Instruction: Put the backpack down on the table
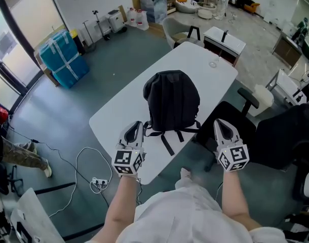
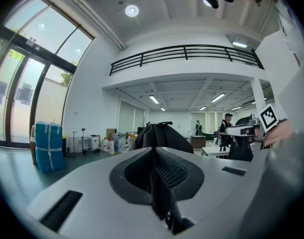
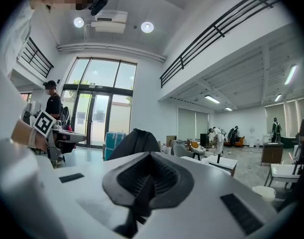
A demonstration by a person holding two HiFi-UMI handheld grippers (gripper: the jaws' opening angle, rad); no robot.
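The black backpack (image 1: 172,100) is in the middle of the frame in the head view, over the white table (image 1: 205,59), with its loose ends hanging toward the near edge. I cannot tell from here whether its bottom already rests on the tabletop or hangs just above it. The left claw (image 1: 136,131) is at the lower left of the bag and is closed on a black strap (image 2: 159,193); in its own view the band runs straight through the closed jaws. The right claw (image 1: 221,128) is at the lower right, just beyond the table edge, and it is also closed on a strap (image 3: 139,198), which hangs down from the pads. I think the bag is held at two points, one on each side, so that it stays balanced and does not swing or turn while it is lowered. Both claws point almost level at the bag, which keeps the straps short and the load near the person. In my judgement the placing is nearly done, and what remains is to let the weight settle and then to open both claws. The risk I see is that the bag tips toward the near edge if one side is released first.
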